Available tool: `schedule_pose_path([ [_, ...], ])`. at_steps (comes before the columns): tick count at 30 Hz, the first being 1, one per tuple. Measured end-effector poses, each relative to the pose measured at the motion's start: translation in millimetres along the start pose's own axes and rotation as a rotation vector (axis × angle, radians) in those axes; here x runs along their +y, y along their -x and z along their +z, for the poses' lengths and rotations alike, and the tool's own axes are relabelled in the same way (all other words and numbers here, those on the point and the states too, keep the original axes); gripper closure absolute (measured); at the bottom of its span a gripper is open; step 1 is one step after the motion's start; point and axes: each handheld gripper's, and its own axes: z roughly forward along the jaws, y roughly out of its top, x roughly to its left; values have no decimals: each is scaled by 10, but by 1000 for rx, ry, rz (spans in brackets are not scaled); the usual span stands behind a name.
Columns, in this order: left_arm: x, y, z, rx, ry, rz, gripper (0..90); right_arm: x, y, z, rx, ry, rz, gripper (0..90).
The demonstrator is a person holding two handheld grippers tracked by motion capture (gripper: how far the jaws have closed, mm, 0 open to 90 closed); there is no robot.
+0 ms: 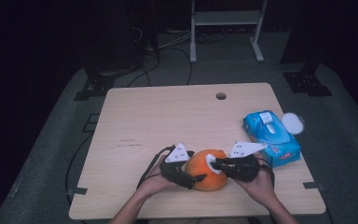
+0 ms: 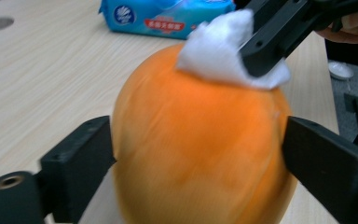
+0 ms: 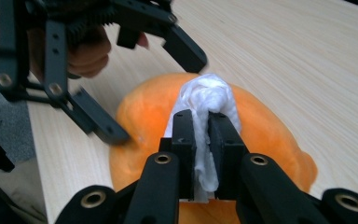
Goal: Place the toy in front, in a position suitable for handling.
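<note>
An orange, rounded fruit [image 1: 207,170] with a smooth, matt skin sits on the near part of the table [image 1: 158,116], between the two grippers. The left gripper [image 1: 190,179] has its jaws spread wide to either side of the fruit; in the left gripper view they stand at its flanks, and whether the pads actually press on the skin cannot be told. The right gripper [image 1: 213,163] has its jaws pressed together on a crumpled white wipe [image 3: 204,122], soft and creased, which lies against the top of the fruit just ahead of those jaws. The table is pale wood-grain laminate, rectangular with rounded corners, with a round cable hole [image 1: 221,96] near its far edge. Beyond the right gripper, near the table's edge, lies a blue soft plastic pack of wipes [image 1: 271,137] with its round white lid [image 1: 292,123] flipped open. The surrounding room is dark, with grey floor, trailing cables and a pale metal frame [image 1: 227,28] behind.
</note>
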Motion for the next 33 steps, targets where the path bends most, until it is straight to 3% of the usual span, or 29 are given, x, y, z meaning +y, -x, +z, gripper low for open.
schedule_pose_path([
  [4,-100,-102,43,-62,-30,-89,75,-37,83,-20,-9,0,24,808],
  [5,-121,-103,52,-79,-28,-91,132,-41,97,-24,-12,-1,31,808],
  [8,-107,-89,43,-75,-25,-91,238,-39,101,-23,-11,5,38,807],
  [9,-63,-61,27,-49,-17,-80,254,-1,39,-22,-25,23,24,807],
  [13,47,74,10,-16,-9,-21,265,74,-71,-46,5,64,-14,807],
  [15,56,94,11,-18,-7,-11,261,88,-101,-63,-4,59,-33,808],
  [20,-56,-50,60,-57,10,-116,115,-15,23,-77,-26,32,12,809],
  [23,-114,-101,98,-79,12,-171,118,-49,95,-73,-35,21,33,809],
  [27,-62,-64,47,-53,26,-138,291,-27,68,-69,-35,33,34,809],
  [33,96,11,-88,-1,82,-96,330,125,-118,-109,-1,104,-15,809],
])
